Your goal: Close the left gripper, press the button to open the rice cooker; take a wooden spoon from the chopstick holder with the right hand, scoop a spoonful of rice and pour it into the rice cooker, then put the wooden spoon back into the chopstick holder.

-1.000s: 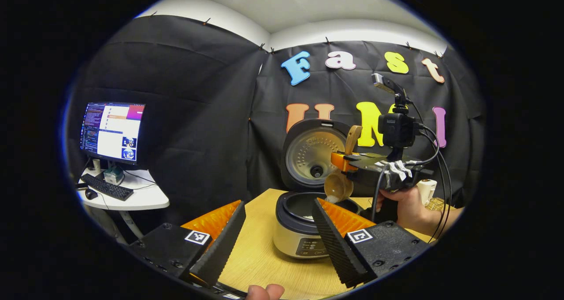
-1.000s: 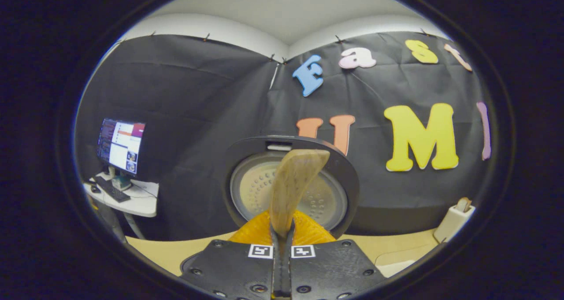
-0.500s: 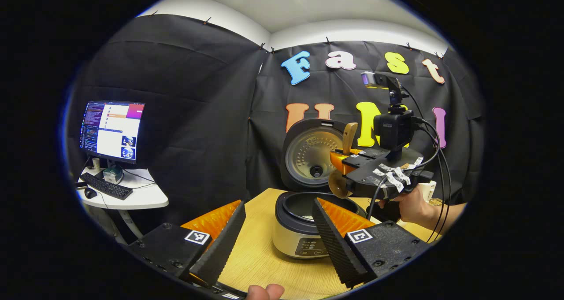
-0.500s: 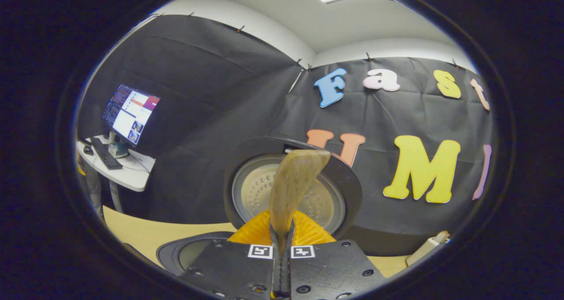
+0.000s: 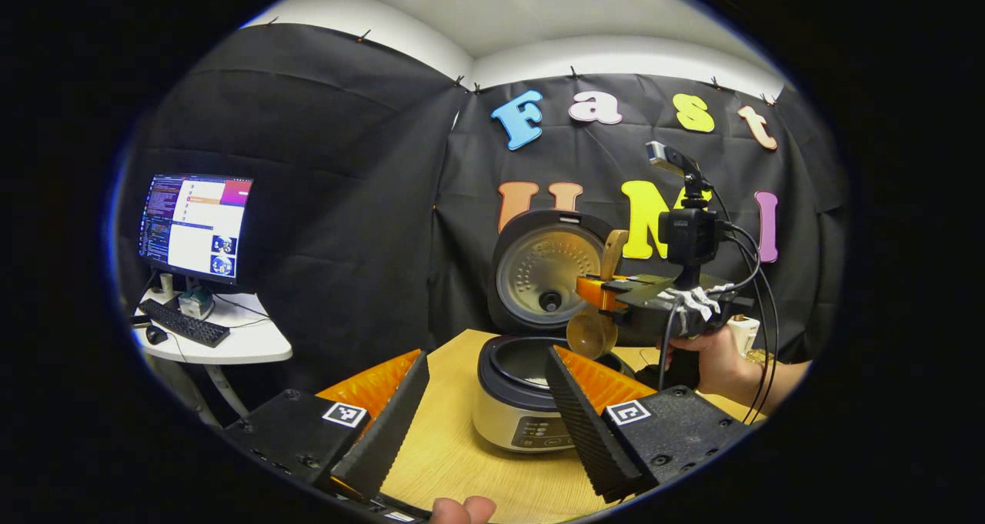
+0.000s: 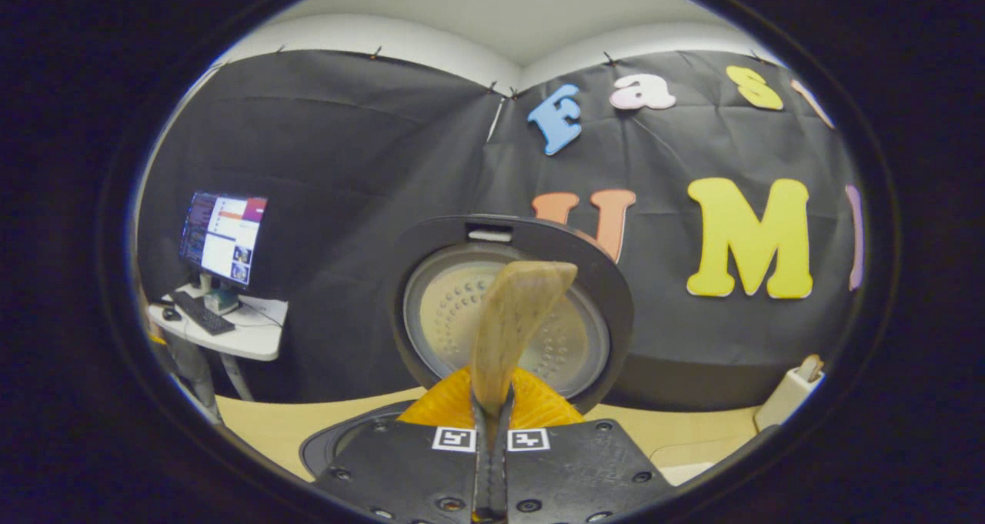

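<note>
The rice cooker [image 5: 517,412] stands open on the wooden table, its lid [image 5: 542,270] upright behind the pot. In the left gripper view my left gripper [image 5: 481,401] is open in front of the cooker, nothing between its fingers. My right gripper [image 5: 599,290] hovers over the pot's right rim, shut on the wooden spoon [image 5: 591,333], whose bowl hangs down just above the pot. In the right gripper view the spoon handle [image 6: 514,332] rises from my shut right gripper [image 6: 492,424], with the lid [image 6: 439,316] behind it and the pot rim [image 6: 338,443] below left. The white chopstick holder [image 6: 789,393] stands at the right.
A hand [image 5: 712,358] holds the right gripper, cables trailing from it. The chopstick holder [image 5: 743,332] sits behind that hand. A monitor [image 5: 196,228] and keyboard rest on a white side desk [image 5: 231,347] to the left. A fingertip [image 5: 462,508] shows at the bottom edge.
The right gripper tilted with the spoon over the pot, rice at the spoon's lip a second ago, then levelled again. The left gripper has stayed put and open.
</note>
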`<move>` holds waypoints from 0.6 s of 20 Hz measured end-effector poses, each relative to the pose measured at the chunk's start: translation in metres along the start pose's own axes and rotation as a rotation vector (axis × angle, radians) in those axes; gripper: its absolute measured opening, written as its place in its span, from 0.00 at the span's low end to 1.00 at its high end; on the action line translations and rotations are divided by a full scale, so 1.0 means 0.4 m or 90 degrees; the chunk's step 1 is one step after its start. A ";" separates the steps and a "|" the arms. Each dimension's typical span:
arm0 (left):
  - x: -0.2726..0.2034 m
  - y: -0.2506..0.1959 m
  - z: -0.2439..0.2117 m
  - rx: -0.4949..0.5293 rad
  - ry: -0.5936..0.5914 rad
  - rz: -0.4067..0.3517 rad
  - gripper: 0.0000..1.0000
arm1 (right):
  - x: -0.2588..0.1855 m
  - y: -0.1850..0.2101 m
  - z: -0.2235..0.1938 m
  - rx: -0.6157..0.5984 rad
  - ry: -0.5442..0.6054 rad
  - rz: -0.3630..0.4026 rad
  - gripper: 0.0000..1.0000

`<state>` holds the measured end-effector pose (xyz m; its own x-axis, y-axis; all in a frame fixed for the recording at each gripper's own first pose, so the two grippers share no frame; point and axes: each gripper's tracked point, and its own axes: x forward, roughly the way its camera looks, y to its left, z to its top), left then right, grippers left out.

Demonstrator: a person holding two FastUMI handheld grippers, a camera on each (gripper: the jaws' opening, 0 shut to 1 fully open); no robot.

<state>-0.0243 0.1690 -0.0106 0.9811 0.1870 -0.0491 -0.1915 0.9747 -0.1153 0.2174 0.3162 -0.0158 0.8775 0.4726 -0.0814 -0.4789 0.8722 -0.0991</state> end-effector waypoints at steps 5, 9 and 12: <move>0.001 -0.006 0.002 0.002 -0.002 0.002 0.97 | -0.031 -0.037 0.030 0.195 0.014 0.037 0.00; -0.004 -0.030 0.016 0.012 -0.014 -0.008 0.97 | -0.066 -0.083 0.033 0.284 0.028 0.046 0.00; -0.013 -0.052 0.019 0.025 -0.019 -0.018 0.96 | -0.134 -0.129 0.028 0.328 0.025 0.042 0.00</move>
<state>-0.0251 0.1486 -0.0004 0.9866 0.1623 -0.0174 -0.1632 0.9836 -0.0773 0.1953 0.2472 0.0049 0.8394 0.5324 -0.1091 -0.4505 0.7940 0.4083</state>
